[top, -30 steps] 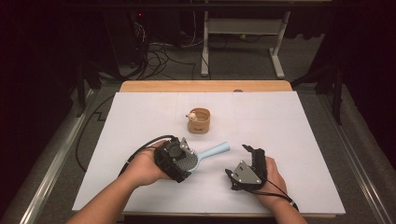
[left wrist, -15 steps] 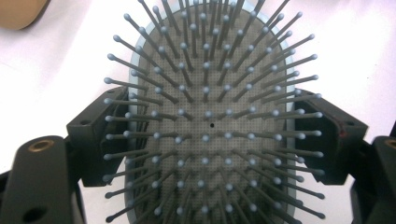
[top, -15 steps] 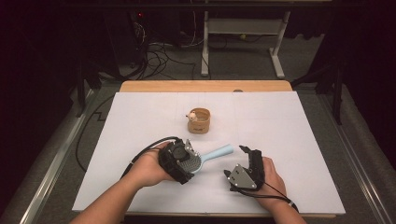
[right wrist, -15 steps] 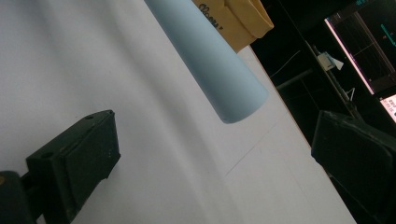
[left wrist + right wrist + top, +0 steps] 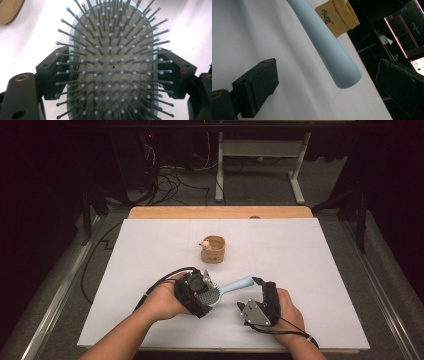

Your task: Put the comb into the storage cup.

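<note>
Your left claw (image 5: 204, 292) is clamped on the brush (image 5: 112, 65) head, and its handle (image 5: 327, 47) points right between your right claw's (image 5: 261, 287) wide-apart jaws.

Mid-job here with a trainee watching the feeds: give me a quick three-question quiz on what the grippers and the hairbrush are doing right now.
1. True or false: the left gripper is shut on the head of the hairbrush.
2. What stands farther up the white table, apart from both grippers?
A. a wooden cup
B. a glass jar
C. a metal bowl
3. Fill in: in the right gripper view, the brush's blue handle ends between the jaws of the right gripper, which stand ____.

Key
1. True: in the left gripper view the jaws press the head from both sides.
2. A, the wooden cup.
3. Open, with gaps on both sides of the handle.
</note>
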Tool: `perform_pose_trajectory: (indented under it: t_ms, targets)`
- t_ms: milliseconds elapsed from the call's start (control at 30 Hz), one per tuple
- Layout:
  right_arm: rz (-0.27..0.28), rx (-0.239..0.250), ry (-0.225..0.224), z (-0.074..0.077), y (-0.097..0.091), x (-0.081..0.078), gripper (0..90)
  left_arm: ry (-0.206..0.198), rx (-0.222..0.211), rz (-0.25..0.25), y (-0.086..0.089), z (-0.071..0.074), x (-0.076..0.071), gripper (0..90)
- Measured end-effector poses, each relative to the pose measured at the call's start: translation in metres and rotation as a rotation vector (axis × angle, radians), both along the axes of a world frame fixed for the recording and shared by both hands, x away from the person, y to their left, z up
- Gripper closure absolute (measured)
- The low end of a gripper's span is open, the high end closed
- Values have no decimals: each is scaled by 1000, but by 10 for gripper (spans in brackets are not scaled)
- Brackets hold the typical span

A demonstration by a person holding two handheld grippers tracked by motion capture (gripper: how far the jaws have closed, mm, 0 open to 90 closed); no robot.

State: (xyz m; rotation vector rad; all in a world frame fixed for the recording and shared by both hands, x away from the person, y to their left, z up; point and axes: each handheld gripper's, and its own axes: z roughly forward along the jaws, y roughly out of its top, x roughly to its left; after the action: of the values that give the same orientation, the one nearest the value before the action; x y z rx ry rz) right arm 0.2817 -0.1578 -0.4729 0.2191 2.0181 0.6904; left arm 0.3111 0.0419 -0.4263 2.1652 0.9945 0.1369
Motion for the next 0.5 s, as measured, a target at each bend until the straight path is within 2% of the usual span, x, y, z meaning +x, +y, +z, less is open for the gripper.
perform_pose_trajectory:
  t_ms: [67, 500]
  targets:
    - [10, -10, -14, 0, 2, -1, 62, -1, -4, 2, -1, 0, 0, 207]
    - [30, -26, -32, 0, 8, -3, 123, -2, 0, -15, -12, -1, -2, 207]
